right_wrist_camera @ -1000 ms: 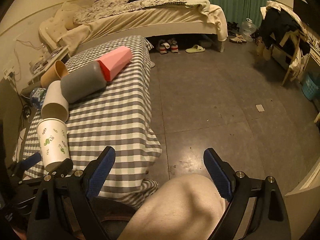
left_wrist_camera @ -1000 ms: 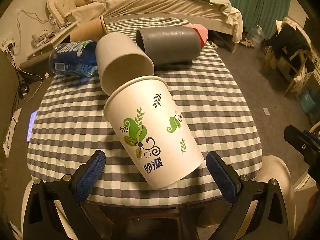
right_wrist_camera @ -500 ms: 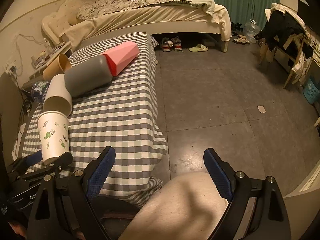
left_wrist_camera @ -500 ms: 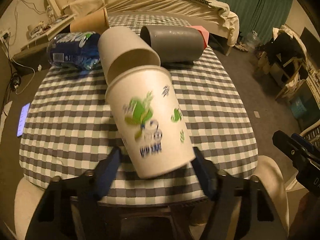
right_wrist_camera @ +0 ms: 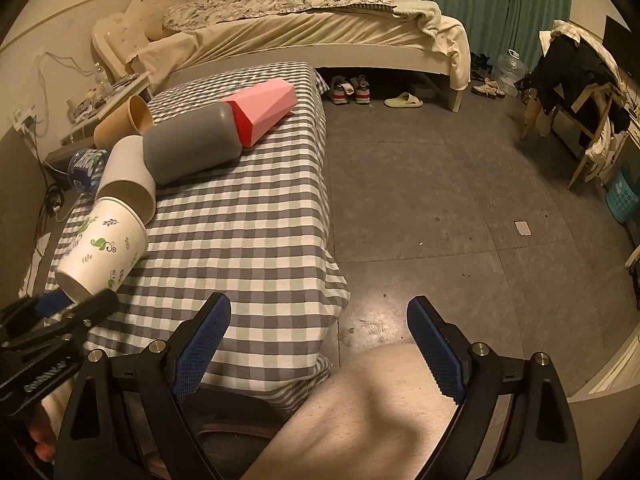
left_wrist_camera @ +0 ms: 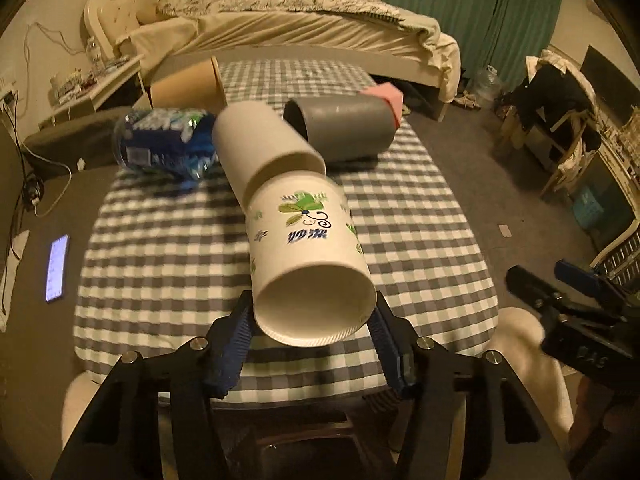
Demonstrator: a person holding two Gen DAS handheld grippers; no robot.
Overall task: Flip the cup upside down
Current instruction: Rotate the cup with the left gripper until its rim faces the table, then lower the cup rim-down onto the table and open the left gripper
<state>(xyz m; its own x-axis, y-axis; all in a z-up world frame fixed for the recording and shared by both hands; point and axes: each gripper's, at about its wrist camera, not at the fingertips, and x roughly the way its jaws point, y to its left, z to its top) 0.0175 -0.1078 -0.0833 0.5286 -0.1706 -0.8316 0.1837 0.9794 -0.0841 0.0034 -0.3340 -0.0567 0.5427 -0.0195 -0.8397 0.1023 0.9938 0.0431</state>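
While the left tongs (left_wrist_camera: 314, 330) clamp the printed paper cup (left_wrist_camera: 306, 256) near one end, blue pads on both sides, the cup sits tilted at center frame of the left wrist view, its round end facing the camera; rim or base, cannot tell. Its far end touches a plain white cup (left_wrist_camera: 260, 148) lying on the checkered counter (left_wrist_camera: 420, 224). Behind, upper center: a grey cup (left_wrist_camera: 340, 128) with a pink cup (left_wrist_camera: 384, 98), a tan cup (left_wrist_camera: 184, 86), a blue bottle (left_wrist_camera: 164, 142) at left. Right tongs (right_wrist_camera: 318, 350) spread wide, holding nothing, lower frame of the right wrist view, over floor (right_wrist_camera: 440, 184) and the person's knee (right_wrist_camera: 372, 404).
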